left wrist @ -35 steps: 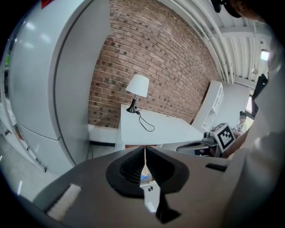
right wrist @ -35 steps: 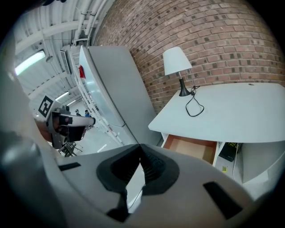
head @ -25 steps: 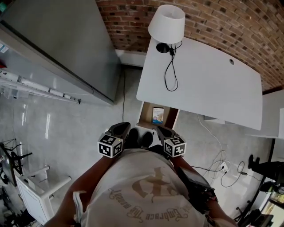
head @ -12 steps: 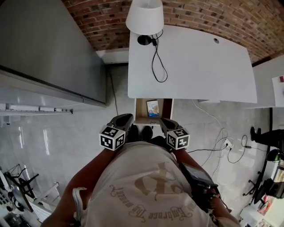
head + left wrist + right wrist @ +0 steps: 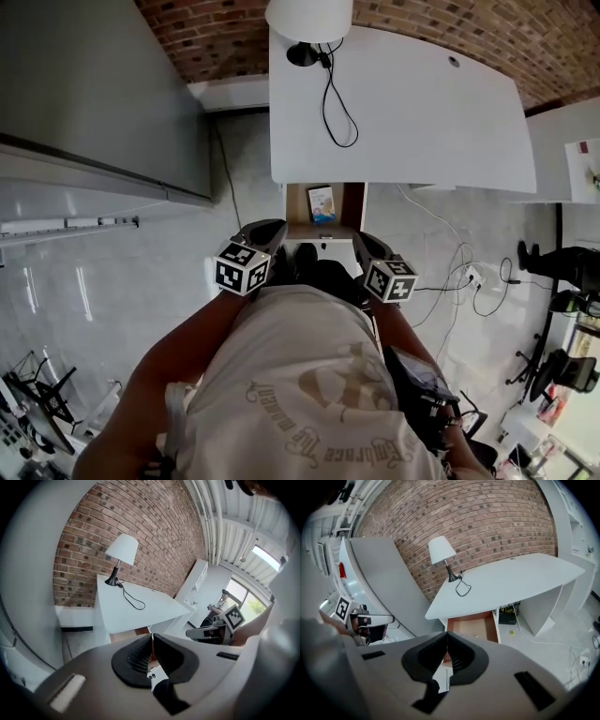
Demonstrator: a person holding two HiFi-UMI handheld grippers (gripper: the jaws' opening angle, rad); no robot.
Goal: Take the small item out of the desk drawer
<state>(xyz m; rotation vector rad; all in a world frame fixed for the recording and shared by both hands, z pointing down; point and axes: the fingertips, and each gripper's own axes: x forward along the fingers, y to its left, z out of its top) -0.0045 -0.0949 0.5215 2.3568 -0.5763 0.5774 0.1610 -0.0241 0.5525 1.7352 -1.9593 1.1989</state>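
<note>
Under the white desk (image 5: 403,112) an open wooden drawer (image 5: 349,204) holds a small blue-and-white item (image 5: 322,202). Both grippers are held close to the person's body, short of the drawer's front edge. My left gripper (image 5: 270,230) is to the drawer's lower left, my right gripper (image 5: 364,242) to its lower right. In the left gripper view the left gripper (image 5: 152,645) has its jaws together with nothing between them. The right gripper (image 5: 446,647) is likewise shut and empty, and its view looks at the drawer (image 5: 472,626) from a distance.
A white lamp (image 5: 309,17) with a black cable (image 5: 337,98) stands at the desk's back left. A large grey cabinet (image 5: 94,94) is to the left. Cables and a socket strip (image 5: 469,279) lie on the floor to the right, near a second white desk (image 5: 572,159).
The head view has swung so the desk and drawer now sit squarely ahead. Both grippers stay shut in front of the body, the right one a little further right.
</note>
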